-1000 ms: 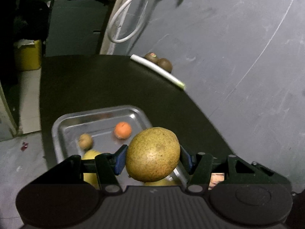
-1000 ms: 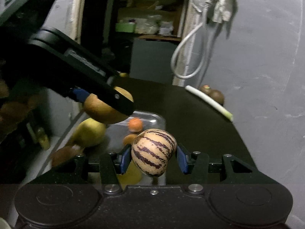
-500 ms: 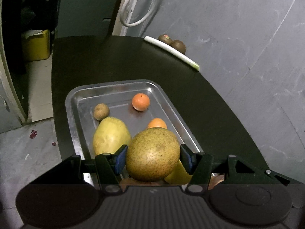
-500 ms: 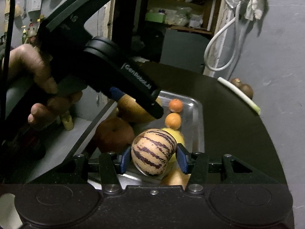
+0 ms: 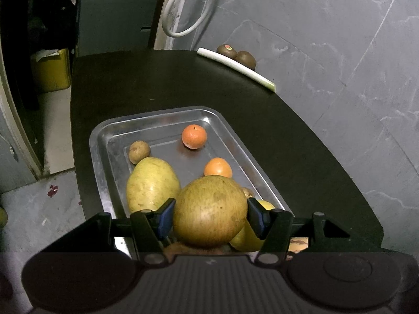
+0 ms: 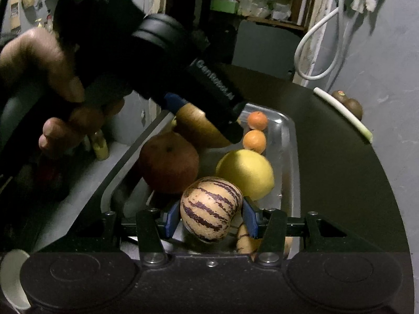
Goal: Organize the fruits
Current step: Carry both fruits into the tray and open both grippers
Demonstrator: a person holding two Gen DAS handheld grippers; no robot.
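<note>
Left tongs (image 5: 210, 216): partly open, blue pads pressed on both sides of a round brown-yellow pear (image 5: 210, 210), held over the near end of the metal tray (image 5: 104, 136), bottom centre of frame. Right tongs (image 6: 210, 219): also partly open, clamped on a cream melon with purple stripes (image 6: 210, 206), likewise over the tray's near end. In the right view a hand (image 6: 52, 89) at upper left grips the left tool, whose tip with the pear sits mid-frame above the tray. In the tray, near to far in the left view: a large yellow-green mango (image 5: 152, 183) left of the pear, a yellow fruit partly hidden behind the right pad (image 5: 248, 238), an orange (image 5: 218, 168) just behind the pear, a small brown round fruit (image 5: 139, 151) touching the mango's far end, a second orange (image 5: 194, 136) near the far rim. The right view adds a dark red apple (image 6: 169, 164) at the tray's left side beside a lemon (image 6: 246, 174). Tray sits on a black desk (image 5: 288, 141). Upper right, at the desk's far edge: a white stalk with a green tip (image 5: 235, 68), two kiwis (image 5: 237, 55) just behind it against the grey wall. White hose loop (image 5: 183, 13) hangs at top centre.
</note>
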